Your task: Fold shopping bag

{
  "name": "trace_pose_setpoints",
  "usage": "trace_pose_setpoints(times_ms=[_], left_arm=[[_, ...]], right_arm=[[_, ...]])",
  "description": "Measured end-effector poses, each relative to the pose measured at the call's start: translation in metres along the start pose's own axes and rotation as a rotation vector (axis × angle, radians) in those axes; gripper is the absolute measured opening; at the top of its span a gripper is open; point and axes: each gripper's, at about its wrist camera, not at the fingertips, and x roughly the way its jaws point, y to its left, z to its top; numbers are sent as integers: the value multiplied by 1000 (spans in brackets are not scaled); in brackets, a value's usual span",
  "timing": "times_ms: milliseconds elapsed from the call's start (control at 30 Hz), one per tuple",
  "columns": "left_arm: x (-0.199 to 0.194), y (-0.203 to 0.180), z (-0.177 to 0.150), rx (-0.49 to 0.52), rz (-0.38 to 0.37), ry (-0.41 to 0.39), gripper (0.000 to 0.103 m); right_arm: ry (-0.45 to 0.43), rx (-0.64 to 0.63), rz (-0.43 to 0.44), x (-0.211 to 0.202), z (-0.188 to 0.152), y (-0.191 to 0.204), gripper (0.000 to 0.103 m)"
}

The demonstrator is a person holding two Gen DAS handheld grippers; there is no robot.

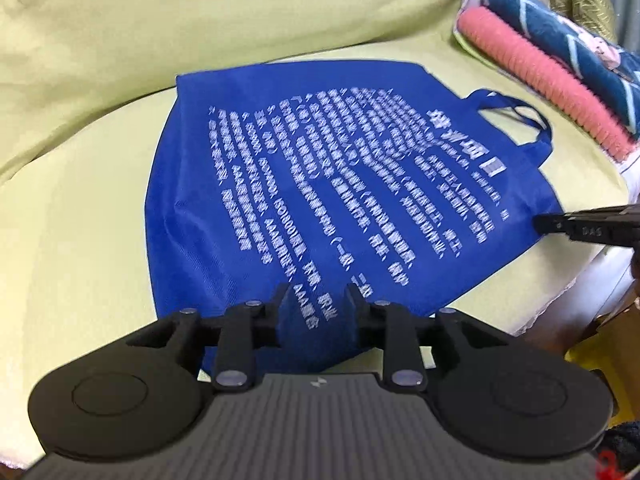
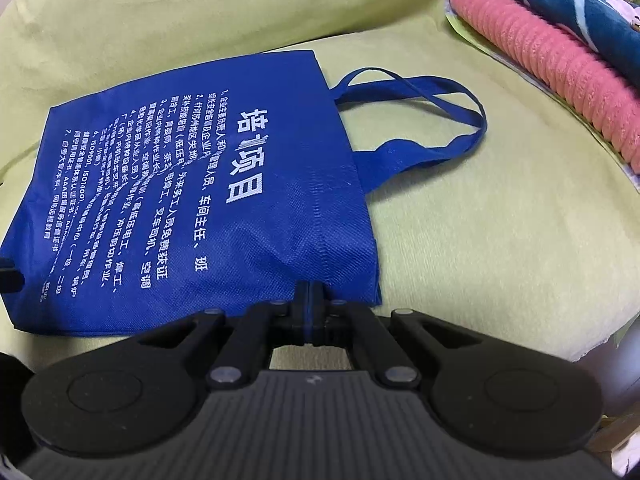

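A blue shopping bag (image 1: 328,184) with white printed text lies flat on a yellow-green cushion; it also shows in the right wrist view (image 2: 208,208). Its two handles (image 2: 432,120) lie spread to the right. My left gripper (image 1: 318,294) is open, its fingers either side of the bag's near edge. My right gripper (image 2: 310,292) is shut on the bag's near edge close to the opening corner. It also shows in the left wrist view (image 1: 560,224) at the right edge, on the bag's corner.
The yellow-green cushion (image 2: 480,240) spreads under the bag, with a raised back cushion (image 1: 200,20) behind. Rolled towels, one pink (image 2: 552,60) and one dark blue (image 2: 580,4), lie at the far right. The cushion edge drops off at the right (image 1: 580,300).
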Motion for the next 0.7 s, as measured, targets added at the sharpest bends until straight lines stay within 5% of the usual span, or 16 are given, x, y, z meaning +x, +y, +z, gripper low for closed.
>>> trace_pose_setpoints(times_ms=[433, 700], left_arm=[[19, -4, -33, 61, 83, 45, 46], [-6, -6, 29, 229, -30, -97, 55]], right_arm=[[0, -88, -90, -1, -1, 20, 0], [-2, -78, -74, -2, -1, 16, 0]])
